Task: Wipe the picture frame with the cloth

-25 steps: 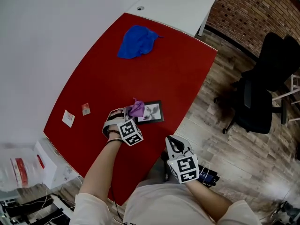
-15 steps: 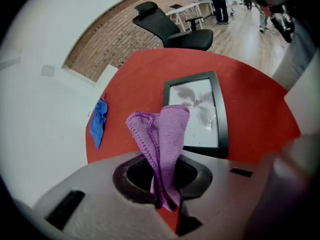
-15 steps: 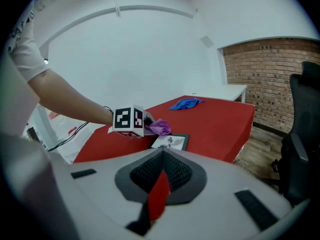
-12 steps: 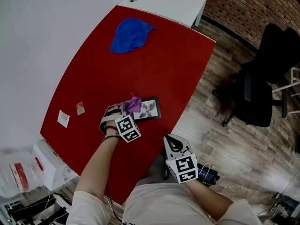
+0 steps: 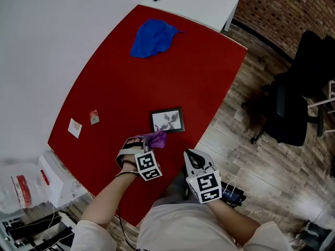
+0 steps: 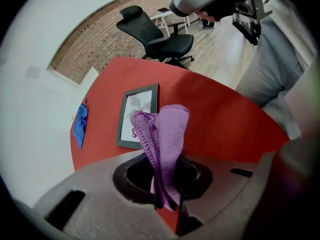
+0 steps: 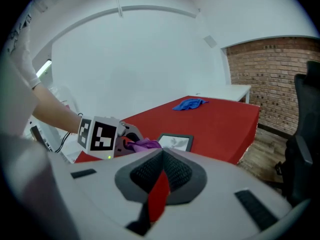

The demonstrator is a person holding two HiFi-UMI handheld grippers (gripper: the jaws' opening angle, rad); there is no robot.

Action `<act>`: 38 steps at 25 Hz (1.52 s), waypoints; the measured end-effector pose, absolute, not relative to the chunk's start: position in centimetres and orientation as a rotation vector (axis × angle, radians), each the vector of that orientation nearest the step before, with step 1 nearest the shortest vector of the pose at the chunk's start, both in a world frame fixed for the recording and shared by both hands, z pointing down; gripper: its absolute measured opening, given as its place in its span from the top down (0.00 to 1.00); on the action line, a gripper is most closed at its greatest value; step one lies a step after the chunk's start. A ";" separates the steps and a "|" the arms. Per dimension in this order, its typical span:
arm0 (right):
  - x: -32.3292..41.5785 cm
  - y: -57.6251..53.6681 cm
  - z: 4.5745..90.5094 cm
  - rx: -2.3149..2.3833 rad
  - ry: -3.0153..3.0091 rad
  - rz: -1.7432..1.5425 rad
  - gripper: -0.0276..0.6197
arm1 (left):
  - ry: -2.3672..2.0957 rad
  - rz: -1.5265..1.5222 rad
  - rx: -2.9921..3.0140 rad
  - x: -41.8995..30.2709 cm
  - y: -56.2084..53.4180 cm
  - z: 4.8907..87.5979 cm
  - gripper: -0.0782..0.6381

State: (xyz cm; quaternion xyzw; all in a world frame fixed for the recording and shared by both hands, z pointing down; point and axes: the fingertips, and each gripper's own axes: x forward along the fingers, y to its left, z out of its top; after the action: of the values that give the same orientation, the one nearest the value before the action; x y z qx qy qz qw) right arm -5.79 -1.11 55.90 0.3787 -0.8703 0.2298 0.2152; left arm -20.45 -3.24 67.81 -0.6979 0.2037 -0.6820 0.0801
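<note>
Near table point(image 5: 157, 77) front edge: left gripper point(image 5: 146, 141) clamps purple cloth point(image 5: 157, 138), fold sticking out as wiping pad, just short of picture frame point(image 5: 167, 120); right gripper point(image 5: 191, 157) jaws together, empty, parked off-table.

Office-type room: black swivel office chair point(image 5: 294, 109) on wood-plank floor point(image 5: 246, 156), brick wall point(image 5: 293, 9) behind it, plain white wall point(image 5: 47, 46), white desk point(image 5: 204, 1) butted against red tabletop's point(image 5: 172, 77) far edge, loose cables point(image 5: 36, 229) on floor off near-left corner.

The cloth point(image 6: 162, 134) was soft purple fabric, nubbly, with a stitched edge. The frame point(image 5: 167, 120) had a smooth dark rim. The counter point(image 5: 157, 82) was matt red. The far blue cloth point(image 5: 153, 38) looked soft and crumpled. The floor point(image 5: 235, 156) was wood plank.
</note>
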 end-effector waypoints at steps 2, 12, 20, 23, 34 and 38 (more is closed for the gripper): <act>-5.8 -0.9 56.0 1.046 -2.410 0.639 0.95 | 0.601 -2.029 -2.077 -20.4 -3.3 67.5 0.81; -4.1 -0.1 56.4 1.087 -2.373 0.653 0.95 | 0.820 -2.019 -2.003 -21.7 -15.3 66.1 0.81; -2.1 0.2 57.3 1.134 -2.334 0.671 0.95 | 0.732 -2.051 -1.960 -20.4 -15.3 68.1 0.81; -1.7 -0.3 57.5 1.145 -2.335 0.677 0.95 | 0.687 -2.053 -1.956 -19.7 -13.9 68.1 0.81; -3.4 0.1 57.4 1.092 -2.363 0.675 0.95 | 0.523 -2.051 -2.034 -17.7 -5.2 68.0 0.81; -3.4 0.0 57.3 1.097 -2.362 0.675 0.95 | 0.600 -2.020 -2.054 -17.9 -7.1 66.9 0.81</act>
State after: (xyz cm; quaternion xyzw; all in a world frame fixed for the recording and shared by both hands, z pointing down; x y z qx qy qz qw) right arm -3.44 -0.03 57.35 0.3973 -0.8558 0.2445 0.2237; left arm -17.88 -7.08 66.88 -0.6945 0.2031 -0.6830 0.0995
